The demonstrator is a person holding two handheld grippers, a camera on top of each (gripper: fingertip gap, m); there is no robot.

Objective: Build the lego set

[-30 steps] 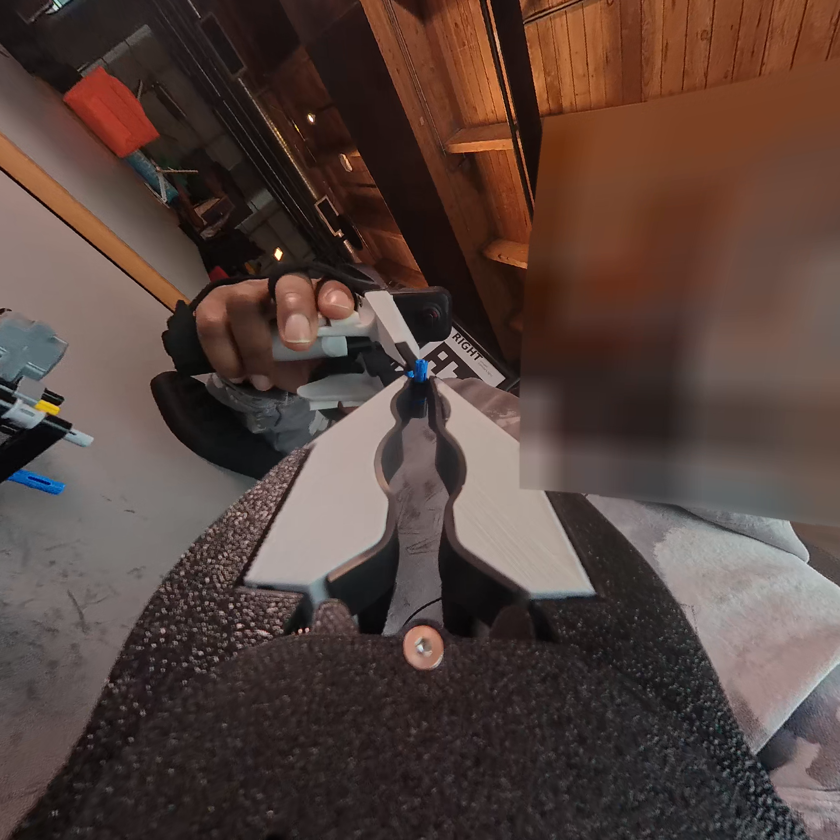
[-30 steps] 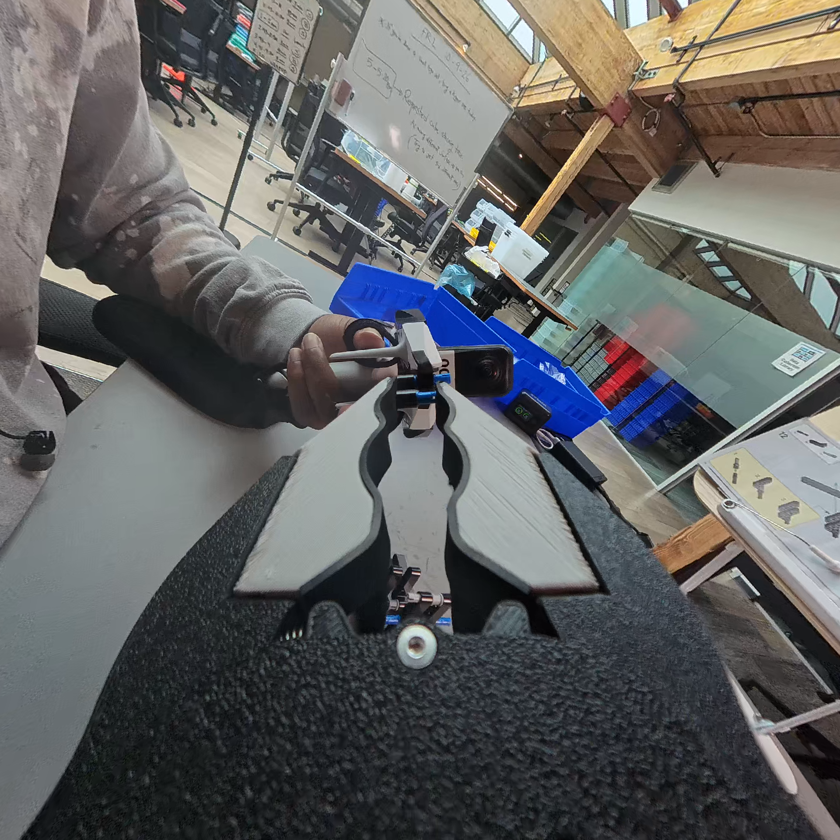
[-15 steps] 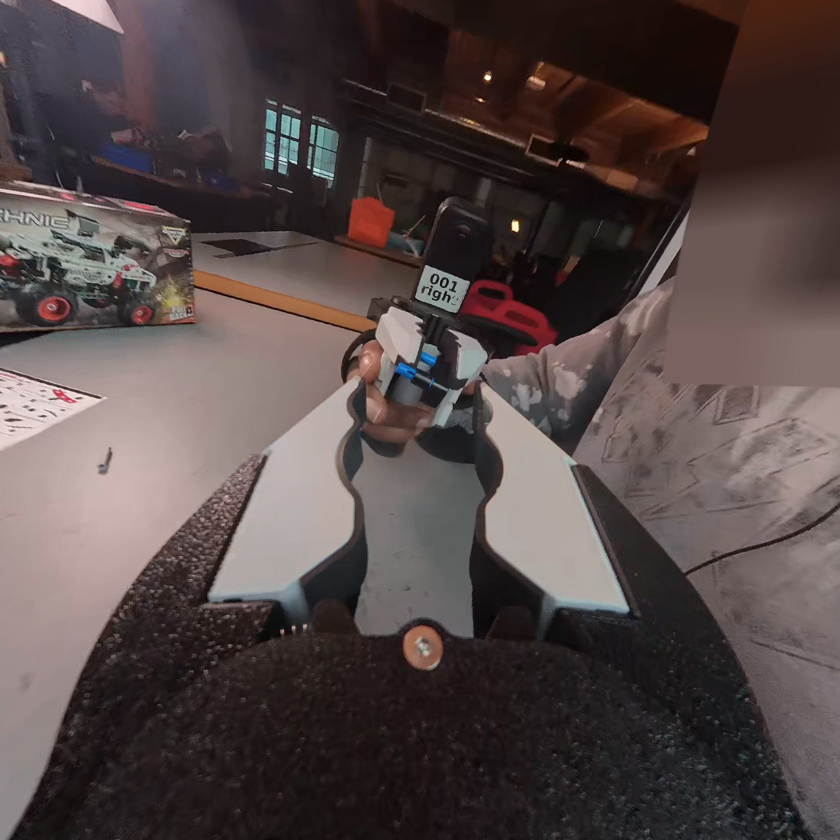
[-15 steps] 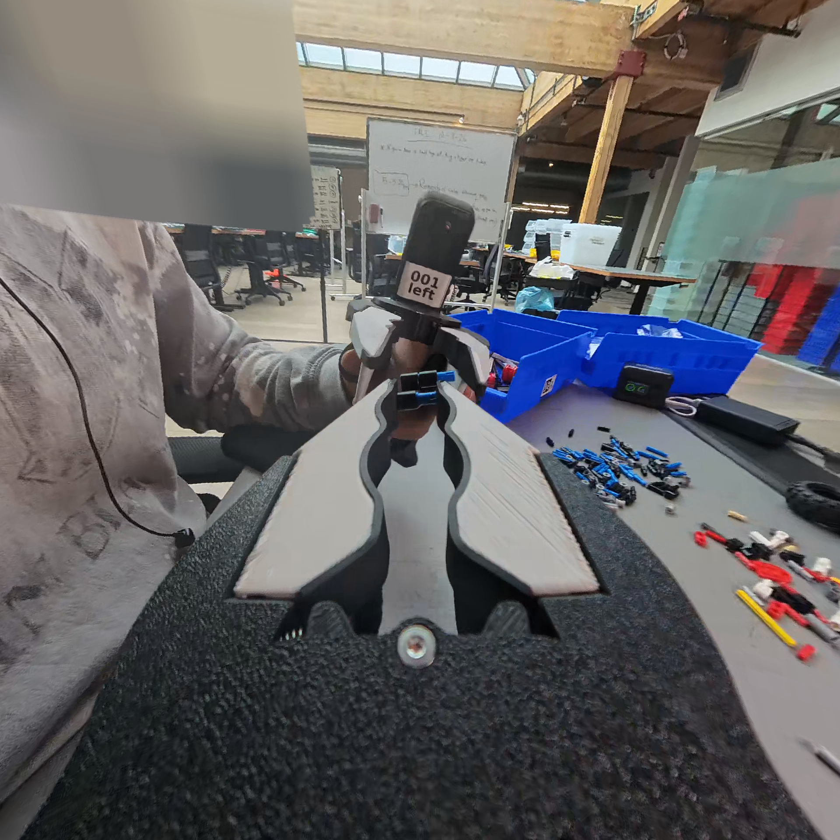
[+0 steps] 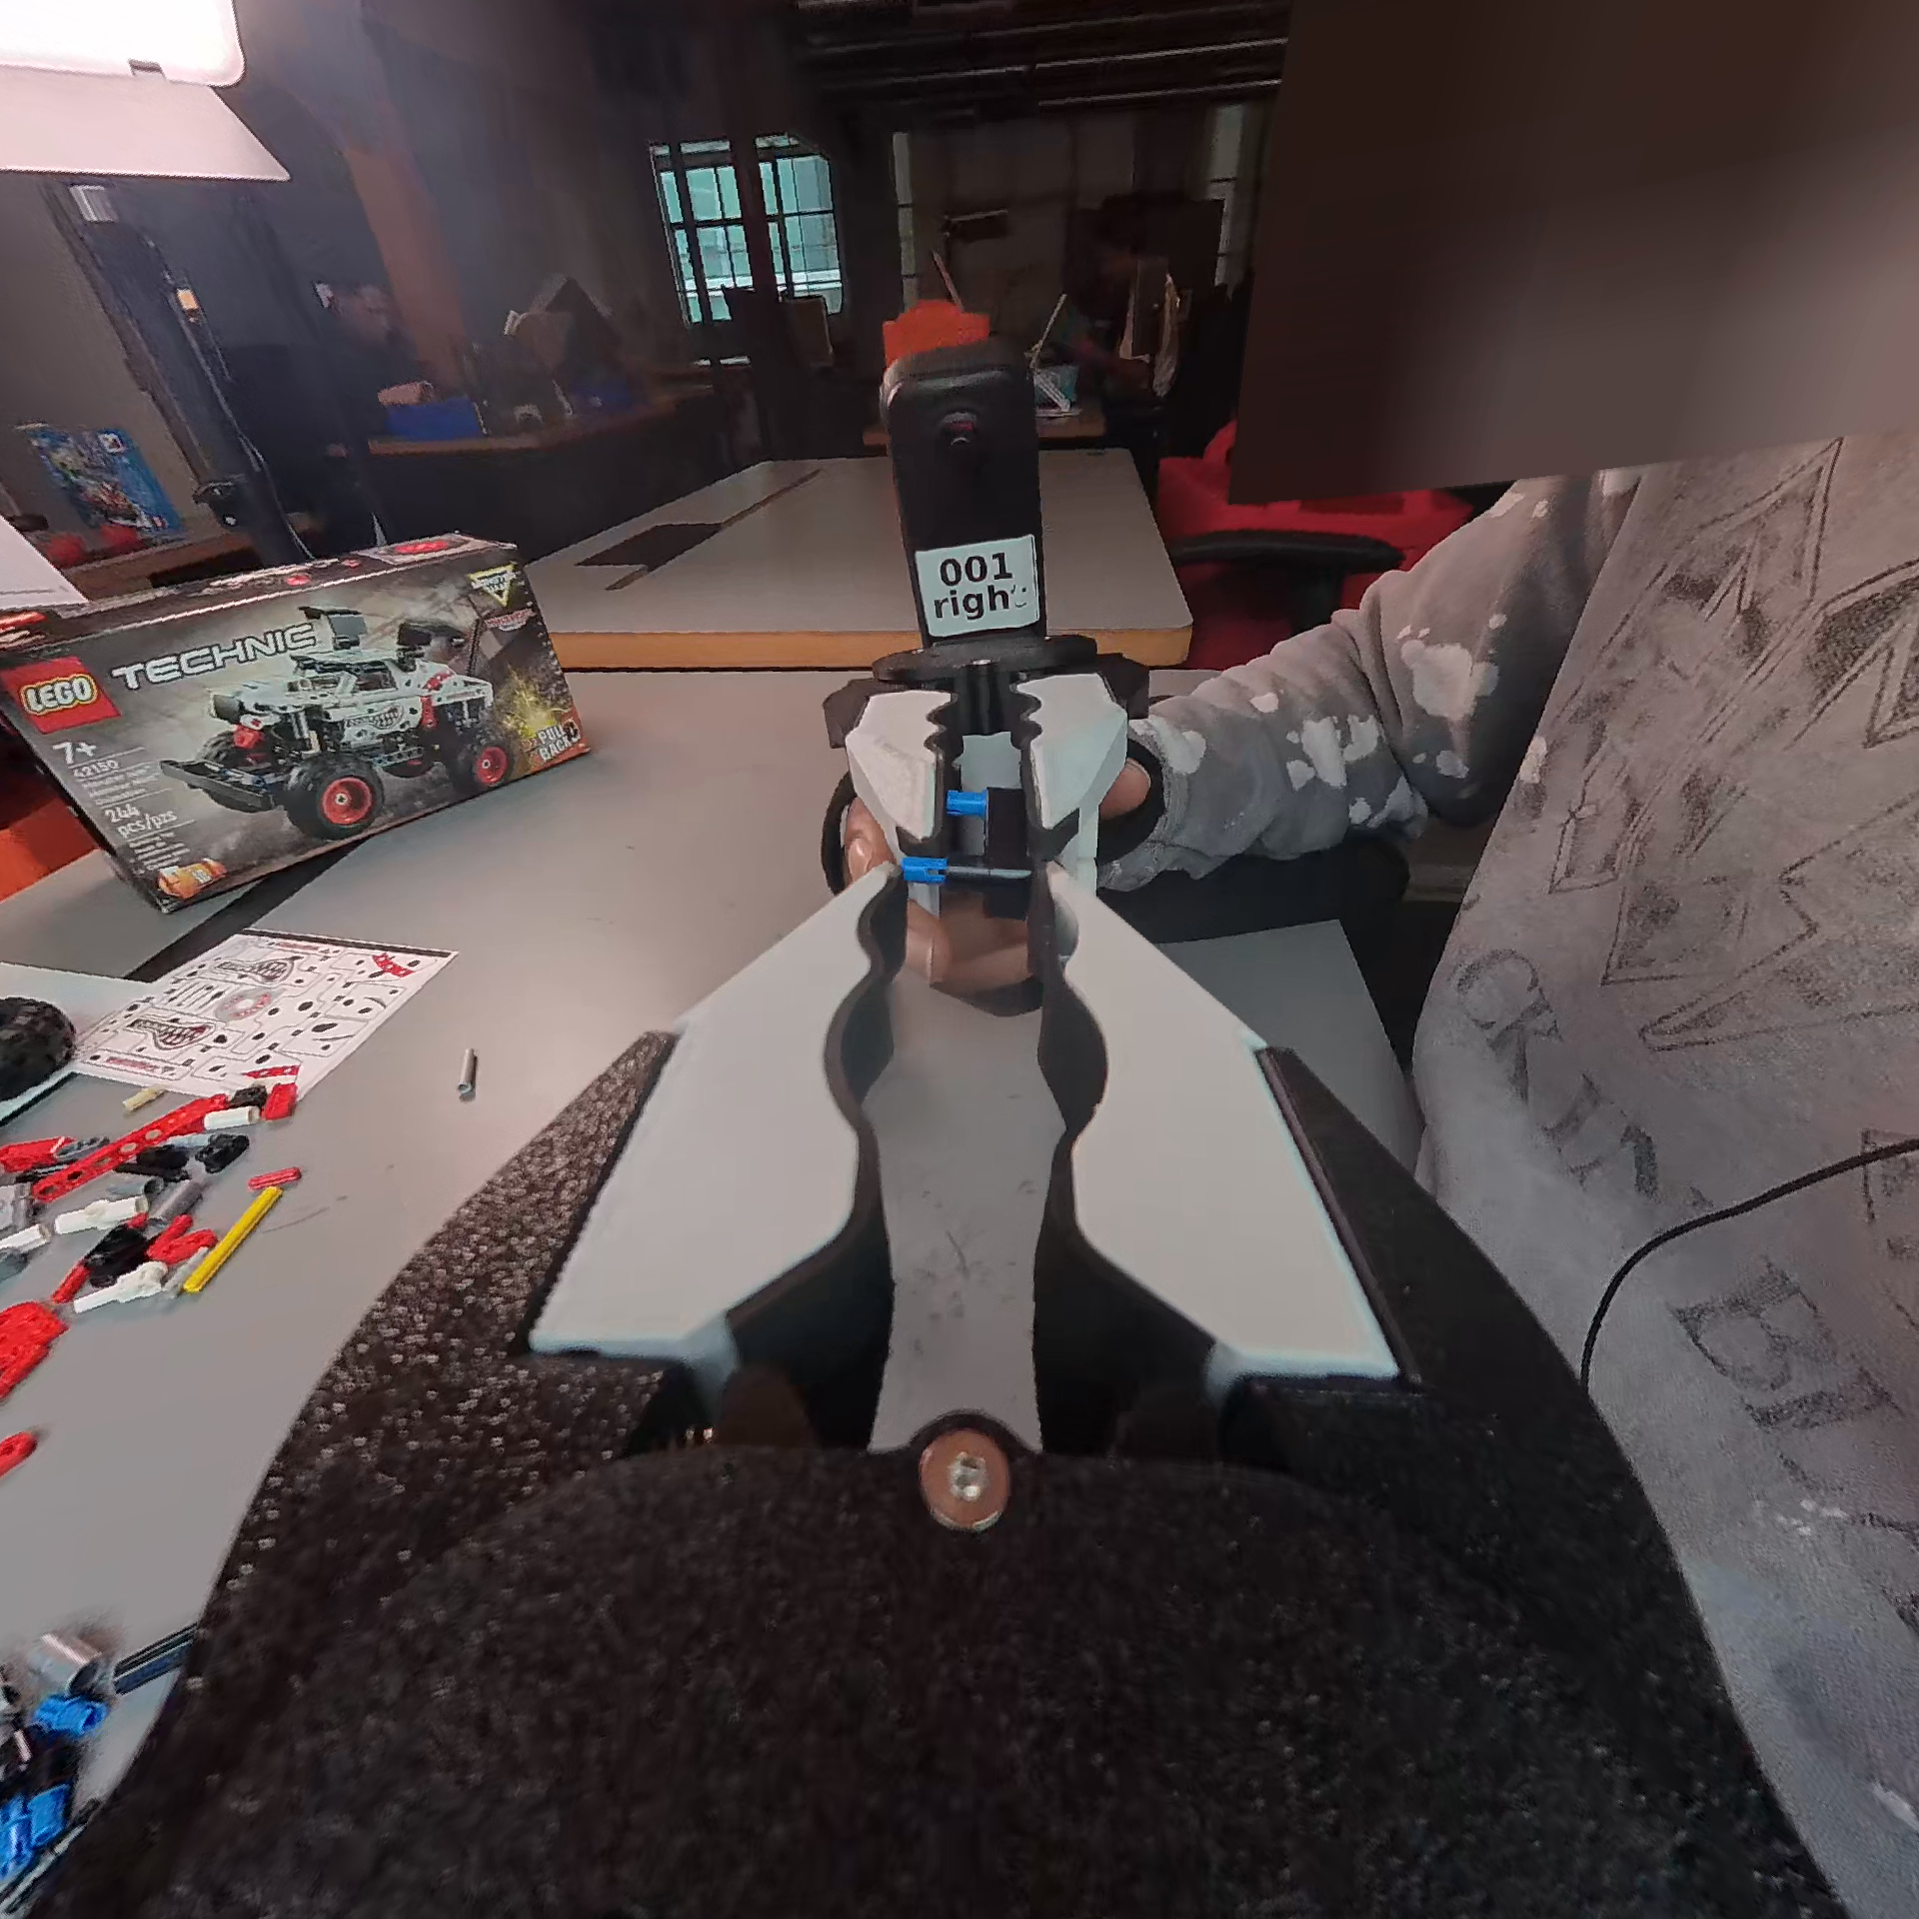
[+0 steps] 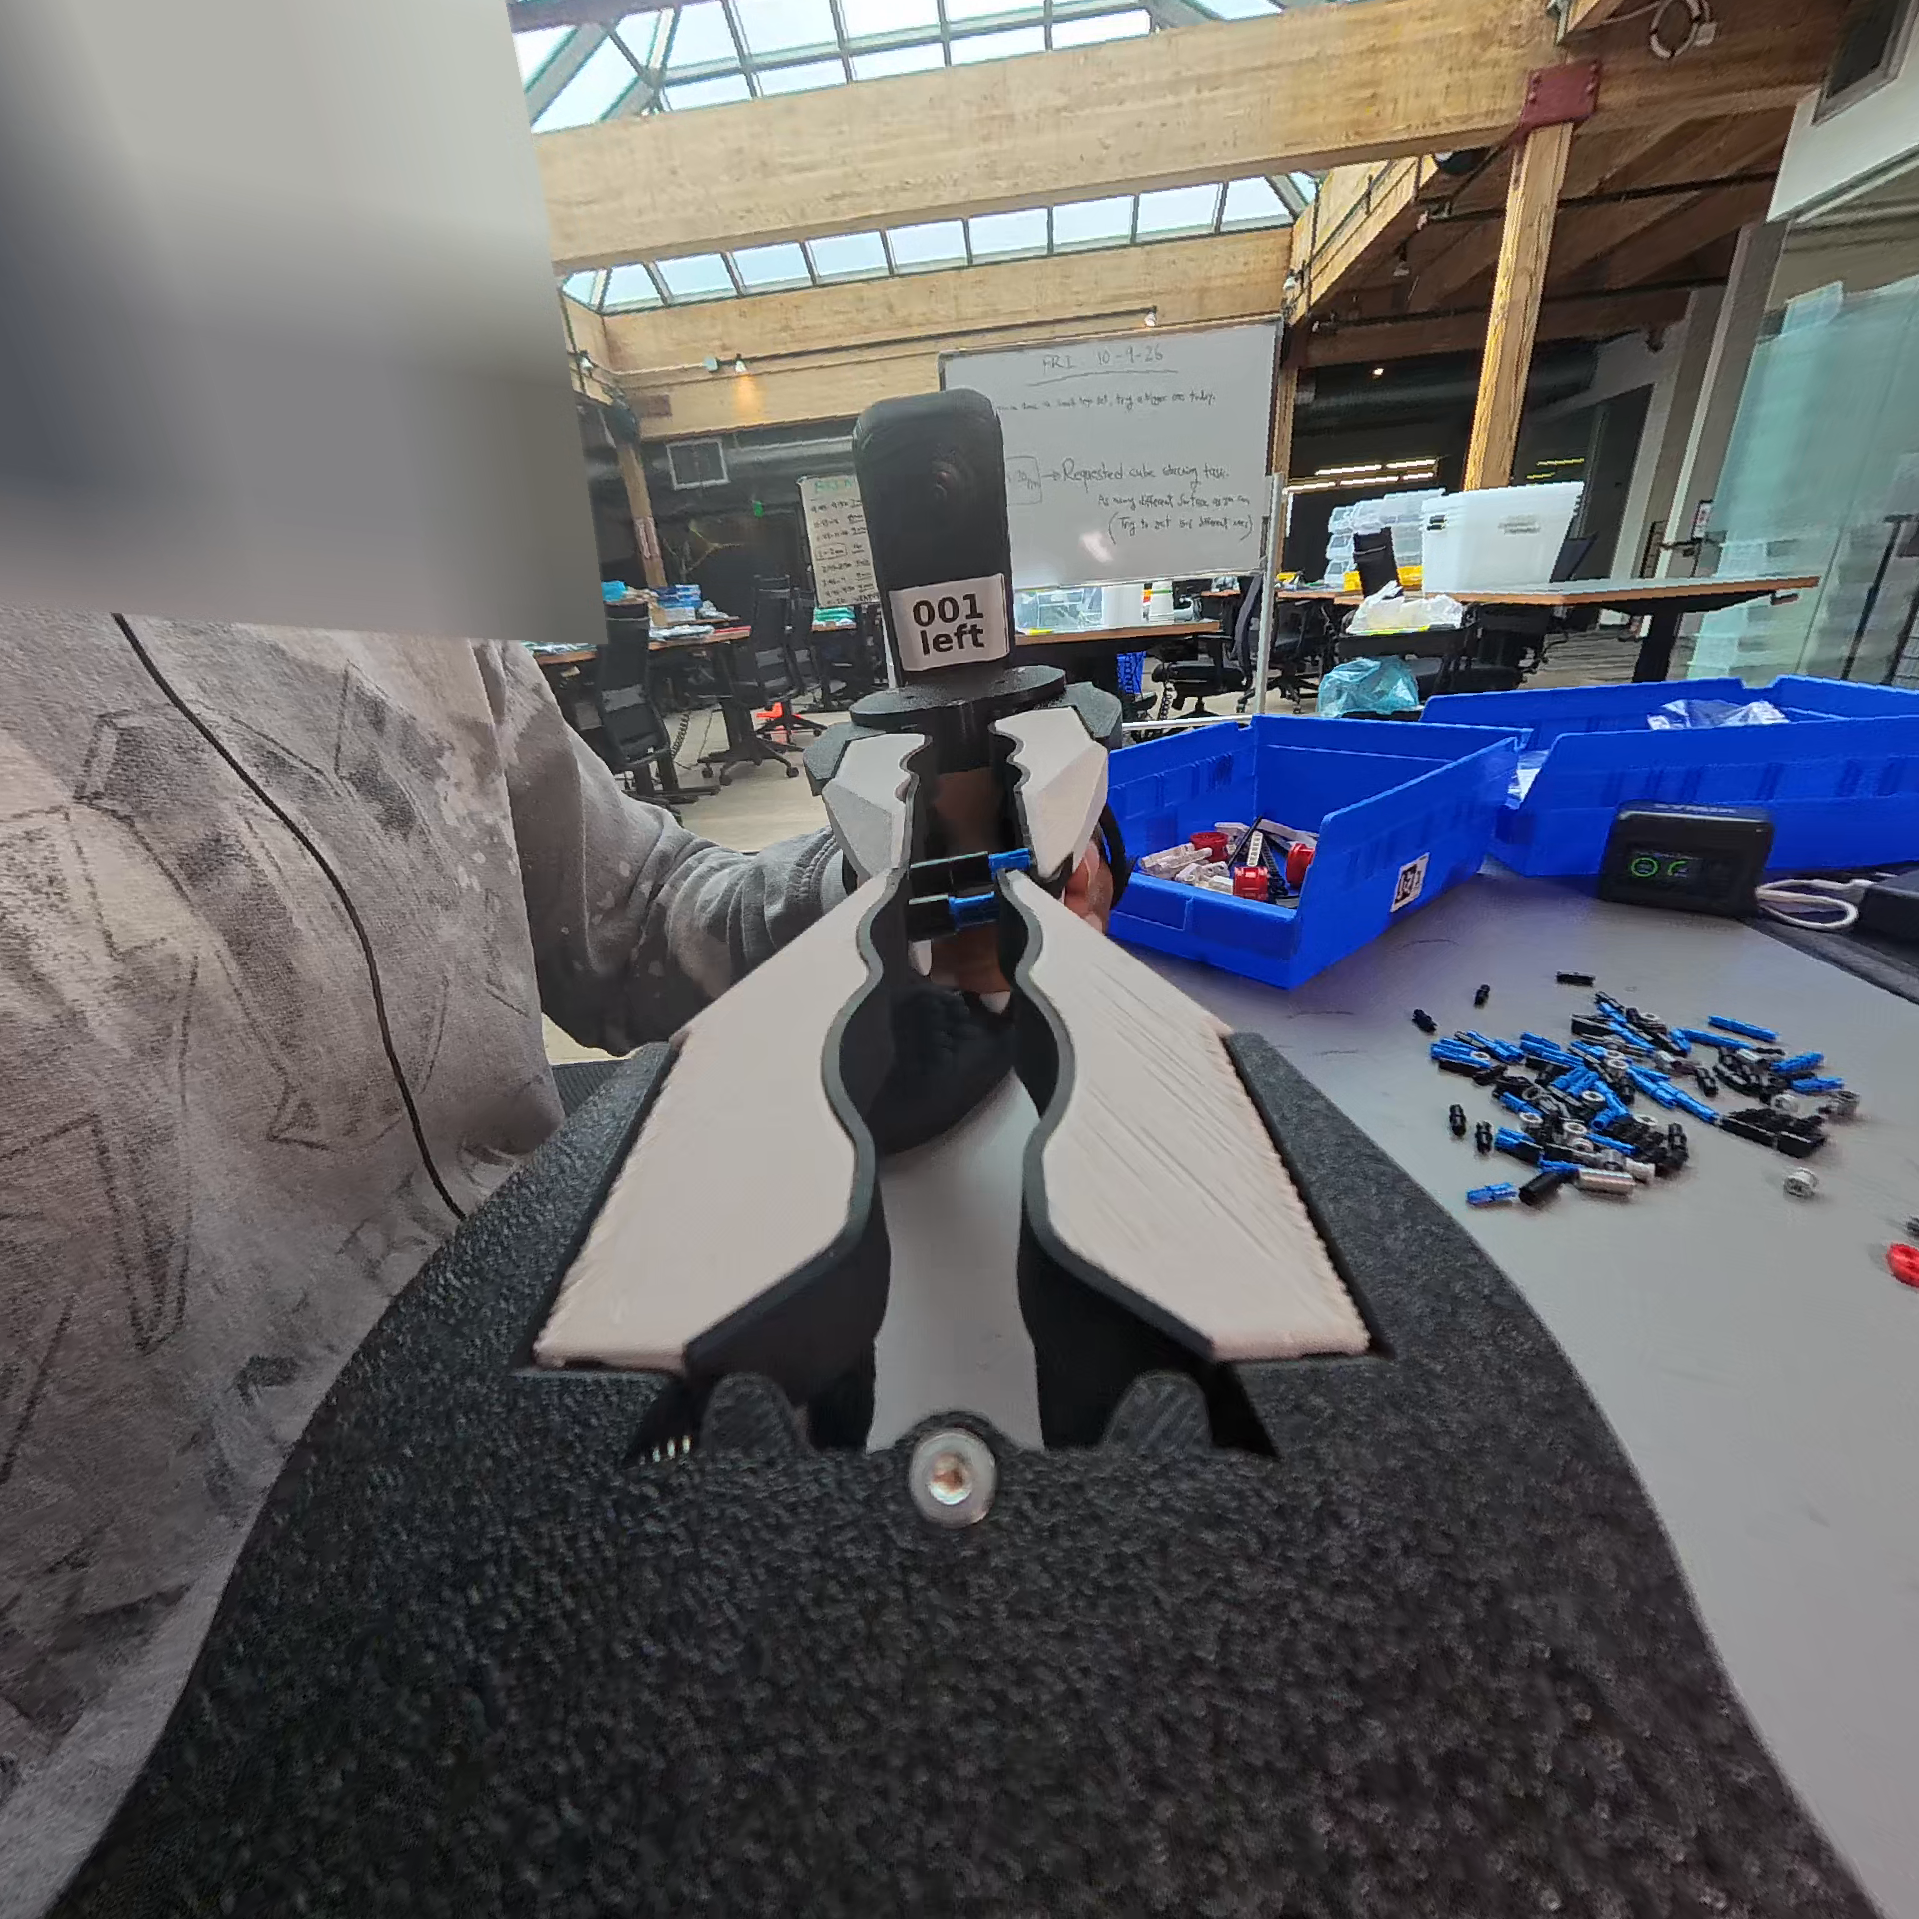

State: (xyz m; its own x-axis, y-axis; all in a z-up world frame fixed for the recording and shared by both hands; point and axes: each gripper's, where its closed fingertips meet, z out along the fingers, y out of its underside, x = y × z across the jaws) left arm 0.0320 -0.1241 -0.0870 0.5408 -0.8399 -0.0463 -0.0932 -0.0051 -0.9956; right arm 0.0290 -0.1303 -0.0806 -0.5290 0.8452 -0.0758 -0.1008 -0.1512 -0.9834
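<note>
A small black Lego assembly with blue pins hangs above the grey table, held between both grippers, which face each other tip to tip. My left gripper is shut on its near side, with one blue pin at the left fingertip. My right gripper is shut on the same assembly from the other side. Each gripper also shows in the other's view, upright in a hand: the right one in the left wrist view, the left one in the right wrist view.
A Lego box, a sticker sheet, a tyre and loose red, white and black parts lie to the left. Blue bins, a small screen device and a pile of blue and black pins lie on the other side. The person's torso is close by. Less than 4 cm separates the two grippers' tips.
Both grippers have swung from tilted to level and upright, still tip to tip. They hold the black-and-blue assembly throughout. The table now shows in both views.
</note>
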